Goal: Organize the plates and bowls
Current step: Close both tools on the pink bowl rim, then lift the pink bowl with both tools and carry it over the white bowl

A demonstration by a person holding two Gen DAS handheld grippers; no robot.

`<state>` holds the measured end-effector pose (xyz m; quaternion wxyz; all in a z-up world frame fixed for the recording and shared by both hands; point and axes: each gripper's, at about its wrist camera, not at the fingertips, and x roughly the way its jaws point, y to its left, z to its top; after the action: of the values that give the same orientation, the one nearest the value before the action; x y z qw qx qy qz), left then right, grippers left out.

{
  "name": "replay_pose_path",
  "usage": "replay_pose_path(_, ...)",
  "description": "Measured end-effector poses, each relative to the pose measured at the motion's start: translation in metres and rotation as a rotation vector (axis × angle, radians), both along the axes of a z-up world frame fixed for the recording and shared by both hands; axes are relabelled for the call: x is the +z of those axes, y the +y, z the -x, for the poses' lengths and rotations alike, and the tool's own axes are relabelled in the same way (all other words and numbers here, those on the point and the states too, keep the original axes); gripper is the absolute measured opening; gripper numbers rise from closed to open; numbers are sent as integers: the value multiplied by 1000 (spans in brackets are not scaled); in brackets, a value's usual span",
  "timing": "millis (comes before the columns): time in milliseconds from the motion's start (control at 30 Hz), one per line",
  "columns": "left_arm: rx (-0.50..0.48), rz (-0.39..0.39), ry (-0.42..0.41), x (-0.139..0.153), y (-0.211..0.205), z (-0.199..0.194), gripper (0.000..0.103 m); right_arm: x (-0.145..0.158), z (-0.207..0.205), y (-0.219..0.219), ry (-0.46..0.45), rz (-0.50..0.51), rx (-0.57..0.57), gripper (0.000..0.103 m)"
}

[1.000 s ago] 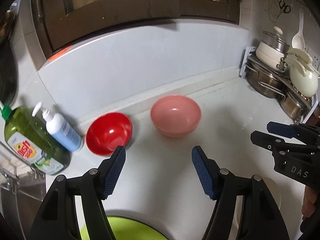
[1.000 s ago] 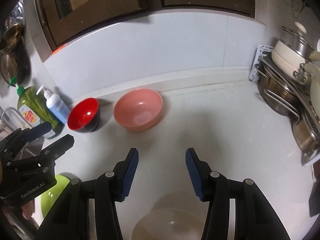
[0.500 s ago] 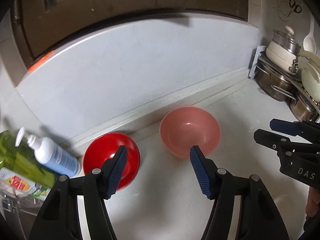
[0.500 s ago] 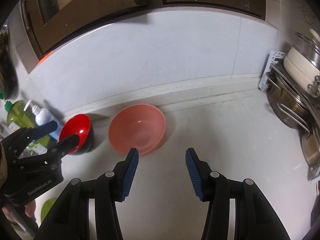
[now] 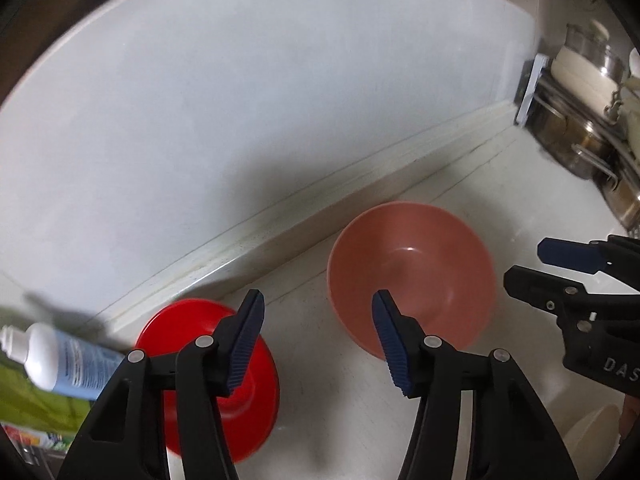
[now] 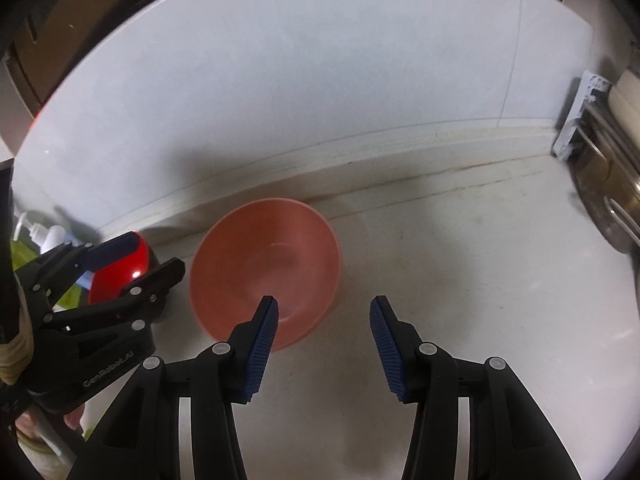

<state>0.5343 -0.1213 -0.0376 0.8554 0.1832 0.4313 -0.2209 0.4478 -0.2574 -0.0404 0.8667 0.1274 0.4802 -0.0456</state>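
1. Pink bowl (image 5: 412,276) is sitting upright on the white counter (image 5: 500,184), near its back edge by the wall.
2. Red bowl (image 5: 208,380) is standing just beside it, toward the counter's left end, with a small gap between them.
3. Left gripper (image 5: 316,338) is hovering with jaws apart, one finger before each bowl, holding nothing.
4. Right gripper (image 6: 324,346) is also staying wide apart and empty, its left finger overlapping the pink bowl's near rim.
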Motion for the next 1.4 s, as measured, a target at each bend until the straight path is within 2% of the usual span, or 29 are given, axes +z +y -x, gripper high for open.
replay_pose_path(100, -7, -14, 28, -10, -6, -9, 52, -10, -9, 0, 22, -3, 1, 48)
replay_pose_path(200, -2, -17, 63, -20, -11, -18, 49, -19, -16, -2, 47, -14, -1, 43)
replay_pose_path(400, 3, -23, 105, -32, -19, -31, 35, -36, -27, -5, 93, -59, -6, 29)
replay_pose_path(567, -8, -24, 146, -41, -27, -36, 15, -45, -33, -9, 110, -95, -16, 17)
replay_pose_path(633, -19, -23, 158, -43, -30, -36, 10, -44, -34, -8, 108, -101, -16, 14)
replay_pose_path(967, 17, -19, 169, -35, -27, -24, 10, -39, -27, -11, 115, -133, -36, 11)
replay_pose_path(1400, 38, 47, 148, 15, -10, 40, 10, 10, 29, -3, 69, -117, -15, 11)
